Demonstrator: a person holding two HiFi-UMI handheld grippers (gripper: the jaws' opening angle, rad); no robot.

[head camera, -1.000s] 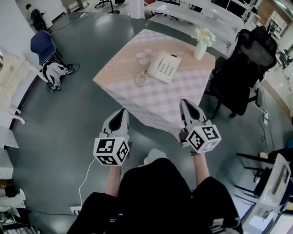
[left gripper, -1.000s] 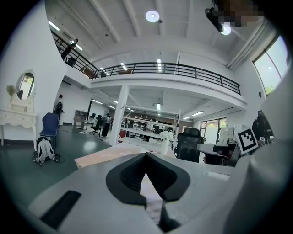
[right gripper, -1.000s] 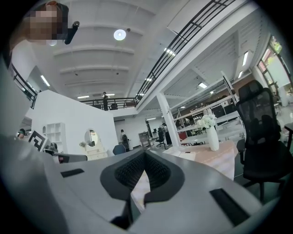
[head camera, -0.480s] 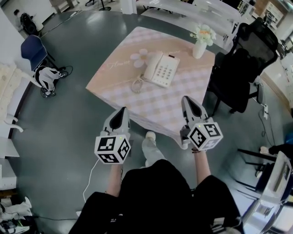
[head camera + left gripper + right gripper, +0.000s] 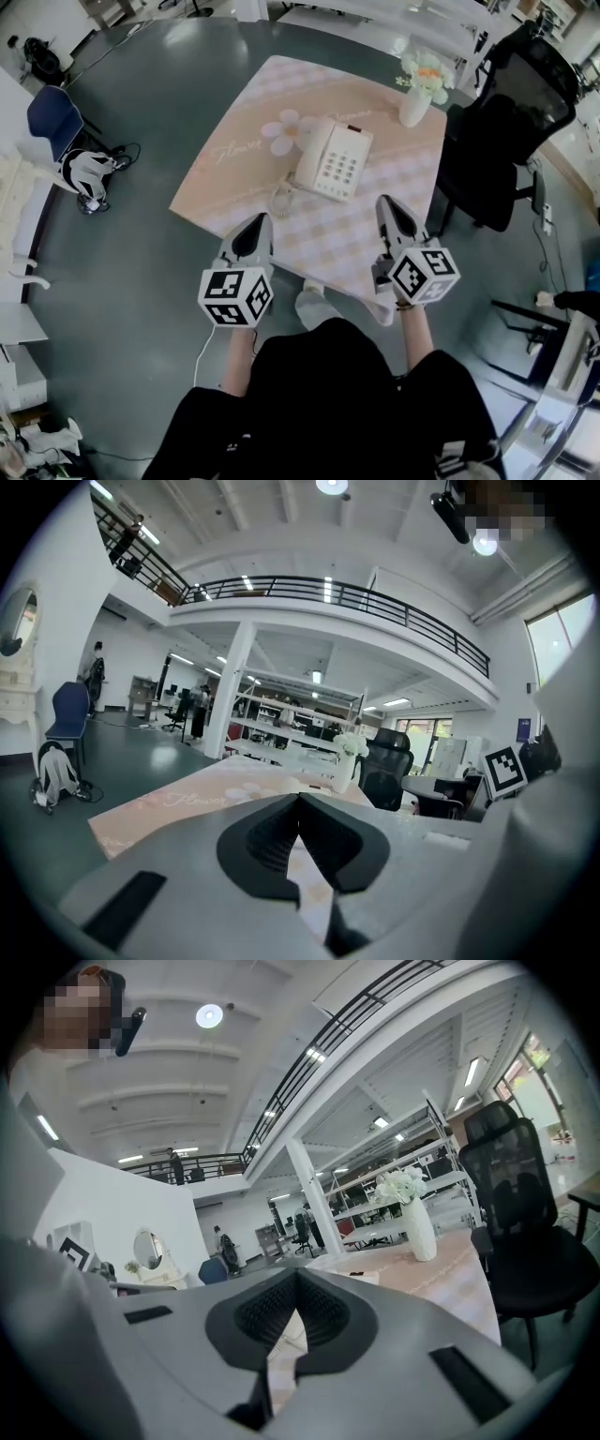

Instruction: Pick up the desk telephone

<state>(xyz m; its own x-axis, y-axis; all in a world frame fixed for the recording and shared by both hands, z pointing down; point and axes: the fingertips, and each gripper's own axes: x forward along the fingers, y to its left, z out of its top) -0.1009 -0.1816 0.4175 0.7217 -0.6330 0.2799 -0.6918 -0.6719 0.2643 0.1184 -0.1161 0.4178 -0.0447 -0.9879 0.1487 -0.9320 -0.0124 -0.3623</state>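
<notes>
A cream desk telephone (image 5: 334,160) with its handset on the left and a coiled cord (image 5: 283,196) lies in the middle of a pink checked table (image 5: 375,234). My left gripper (image 5: 256,225) is shut and empty over the table's near left edge, short of the cord. Level with it on the right, my right gripper (image 5: 388,204) is shut with nothing in it, just below and right of the phone. In the left gripper view the jaws (image 5: 298,797) meet above the tabletop (image 5: 178,803). The right gripper view shows closed jaws (image 5: 295,1283) and a corner of the phone (image 5: 361,1279).
A white vase of flowers (image 5: 418,89) stands at the table's far right corner. A flower-shaped coaster (image 5: 283,131) lies left of the phone. A black office chair (image 5: 511,122) stands close to the table's right side. A blue chair (image 5: 49,114) and a bag (image 5: 86,174) are on the floor at left.
Both grippers have moved forward from short of the table to over its near edge, still shut. The table and phone now lie nearer in the head view.
</notes>
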